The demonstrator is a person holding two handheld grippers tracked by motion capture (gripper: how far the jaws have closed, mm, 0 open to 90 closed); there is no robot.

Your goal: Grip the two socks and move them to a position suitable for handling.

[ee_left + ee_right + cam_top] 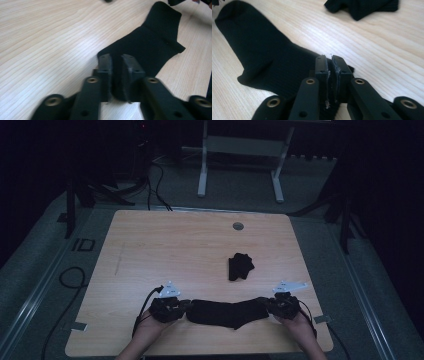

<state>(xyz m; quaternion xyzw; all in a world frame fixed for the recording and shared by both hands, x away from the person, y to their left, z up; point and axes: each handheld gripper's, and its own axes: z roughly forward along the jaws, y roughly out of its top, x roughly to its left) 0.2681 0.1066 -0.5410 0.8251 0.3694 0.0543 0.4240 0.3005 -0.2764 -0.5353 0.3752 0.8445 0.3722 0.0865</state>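
A long black sock point(227, 312) lies stretched flat along the front of the wooden table point(165, 250), between the two hand-held grippers. My left gripper point(186, 309) is at the sock's left end. In the left gripper view its jaws point(116, 62) stand close together with the dark edge of the sock point(150, 42) pinched between them. My right gripper point(267, 306) is at the right end. In the right gripper view its jaws point(330, 62) are almost touching, clamped on the edge of the sock point(262, 55).
A second black sock point(240, 266) lies crumpled on the table behind the stretched one, and it is also in the right gripper view point(362, 7). A round grommet point(238, 226) sits near the far edge. White desk legs point(202, 170) stand on the floor beyond.
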